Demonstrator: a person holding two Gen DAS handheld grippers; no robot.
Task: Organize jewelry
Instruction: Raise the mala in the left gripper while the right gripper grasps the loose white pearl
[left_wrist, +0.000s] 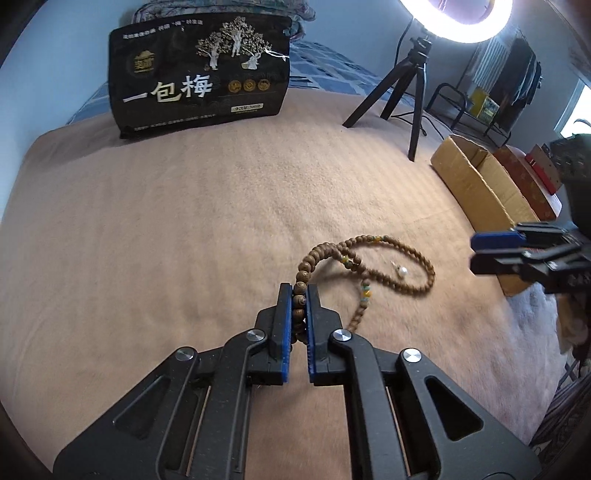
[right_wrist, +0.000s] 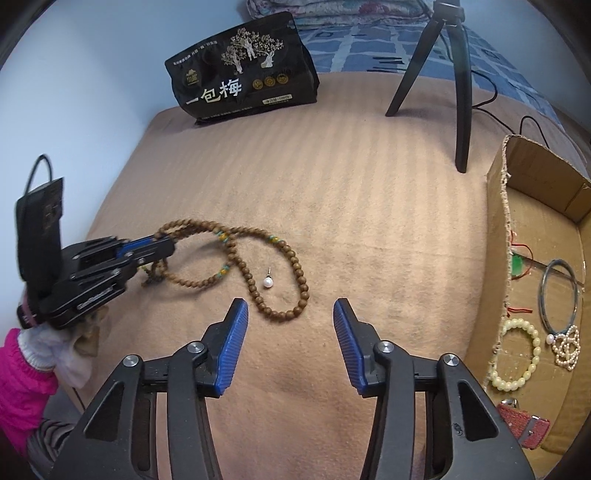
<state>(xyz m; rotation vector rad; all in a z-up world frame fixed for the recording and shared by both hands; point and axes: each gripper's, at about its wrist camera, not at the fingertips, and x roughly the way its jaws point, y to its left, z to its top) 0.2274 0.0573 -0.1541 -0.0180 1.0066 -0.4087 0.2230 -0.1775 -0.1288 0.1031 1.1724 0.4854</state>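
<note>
Wooden bead necklace (left_wrist: 373, 258), pinched in left tool (left_wrist: 299, 291)

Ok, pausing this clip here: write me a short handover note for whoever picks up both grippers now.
Left gripper: shut on the wooden bead necklace, pinching one end; the rest of the strand trails on the tan blanket.
Right gripper: open, empty, hanging above the blanket near the strand's far loop.
Pearl earring: loose on the blanket, inside the necklace's loop.
Cardboard box, to the right: already holds a metal bangle, a pale bead bracelet, a pearl piece and a red strap.
Left to do: necklace and earring into the box, presumably.
</note>
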